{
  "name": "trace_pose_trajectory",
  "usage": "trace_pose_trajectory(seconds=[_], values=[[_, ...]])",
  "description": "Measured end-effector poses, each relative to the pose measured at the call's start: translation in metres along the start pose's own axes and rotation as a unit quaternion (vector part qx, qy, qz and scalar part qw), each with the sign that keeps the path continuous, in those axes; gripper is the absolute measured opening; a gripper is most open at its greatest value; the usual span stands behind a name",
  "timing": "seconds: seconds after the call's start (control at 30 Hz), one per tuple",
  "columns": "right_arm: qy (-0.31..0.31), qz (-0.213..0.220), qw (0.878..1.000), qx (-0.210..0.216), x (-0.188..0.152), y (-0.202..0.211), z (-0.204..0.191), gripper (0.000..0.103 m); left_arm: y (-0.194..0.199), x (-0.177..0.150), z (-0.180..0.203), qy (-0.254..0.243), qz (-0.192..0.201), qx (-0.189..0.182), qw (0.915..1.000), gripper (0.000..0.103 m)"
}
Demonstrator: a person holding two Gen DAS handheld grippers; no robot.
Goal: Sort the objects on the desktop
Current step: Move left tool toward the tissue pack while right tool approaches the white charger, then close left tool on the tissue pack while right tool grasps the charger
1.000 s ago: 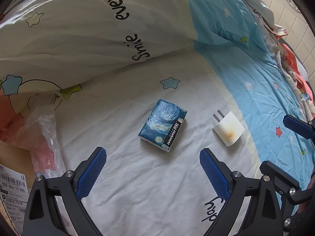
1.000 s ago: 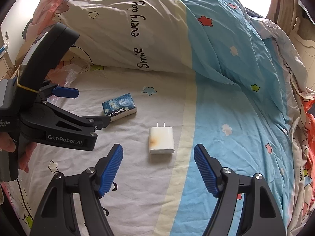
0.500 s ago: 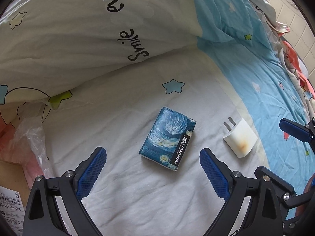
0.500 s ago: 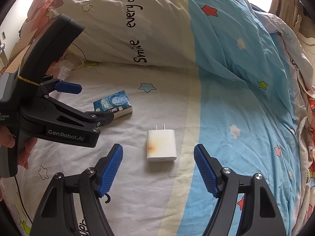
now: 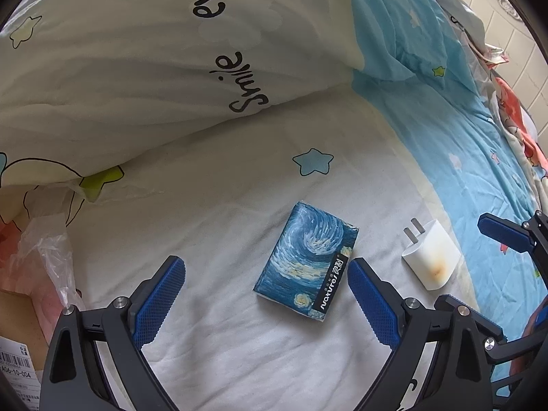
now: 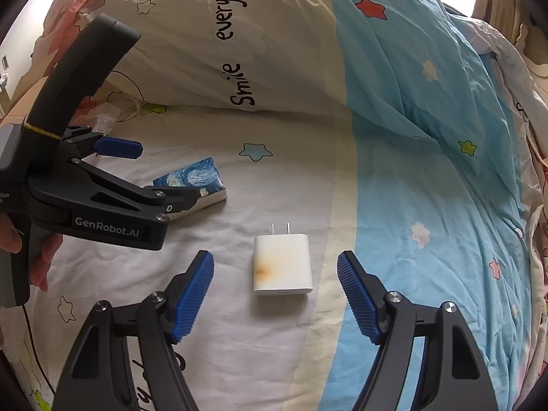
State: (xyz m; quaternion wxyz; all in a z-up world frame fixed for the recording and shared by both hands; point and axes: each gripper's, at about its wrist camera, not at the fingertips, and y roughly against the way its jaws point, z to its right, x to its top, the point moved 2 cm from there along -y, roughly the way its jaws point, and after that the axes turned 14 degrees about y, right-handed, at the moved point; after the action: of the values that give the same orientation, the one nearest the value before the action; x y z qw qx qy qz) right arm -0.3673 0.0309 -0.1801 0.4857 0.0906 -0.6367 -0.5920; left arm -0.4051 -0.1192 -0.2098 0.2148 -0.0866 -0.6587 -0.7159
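A tissue pack (image 5: 306, 260) with a blue starry-night print lies flat on the bed sheet; it also shows in the right wrist view (image 6: 195, 179). My left gripper (image 5: 265, 294) is open and empty, its blue pads on either side of the pack's near end. A white charger plug (image 6: 282, 263) with a brown scorch mark lies prongs away from me; it also shows in the left wrist view (image 5: 431, 258). My right gripper (image 6: 275, 291) is open and empty, its pads flanking the charger's near end.
A folded quilt (image 5: 137, 51) printed "Smile every day" rises behind both objects. A crumpled clear plastic bag (image 5: 48, 253) and a cardboard box with a barcode label (image 5: 17, 359) lie at the left. The sheet turns blue (image 6: 428, 205) to the right.
Both grippers have moved forward and down. The tissue pack now sits between the left pads and the charger between the right pads. Both stay open.
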Motion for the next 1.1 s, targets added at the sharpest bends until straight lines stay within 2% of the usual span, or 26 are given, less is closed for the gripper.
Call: trace_pose_trajectory(seconds=[0.4, 0.5, 0.67, 1.1], values=[[-0.015, 0.001, 1.0, 0.006, 0.01, -0.019, 0.008, 0.071, -0.004, -0.005, -0.006, -0.032, 0.006, 0.008, 0.9994, 0.098], [-0.003, 0.003, 1.0, 0.014, 0.012, -0.024, 0.006, 0.071, -0.02, 0.003, 0.022, -0.033, 0.007, 0.011, 0.9994, 0.098], [0.005, -0.001, 1.0, 0.015, 0.015, -0.037, 0.009, 0.062, -0.025, 0.005, 0.026, -0.019, 0.005, 0.005, 0.9998, 0.098], [-0.036, -0.021, 0.998, 0.039, 0.024, -0.079, 0.037, 0.061, -0.04, 0.003, 0.055, -0.024, -0.009, -0.001, 0.9997, 0.098]])
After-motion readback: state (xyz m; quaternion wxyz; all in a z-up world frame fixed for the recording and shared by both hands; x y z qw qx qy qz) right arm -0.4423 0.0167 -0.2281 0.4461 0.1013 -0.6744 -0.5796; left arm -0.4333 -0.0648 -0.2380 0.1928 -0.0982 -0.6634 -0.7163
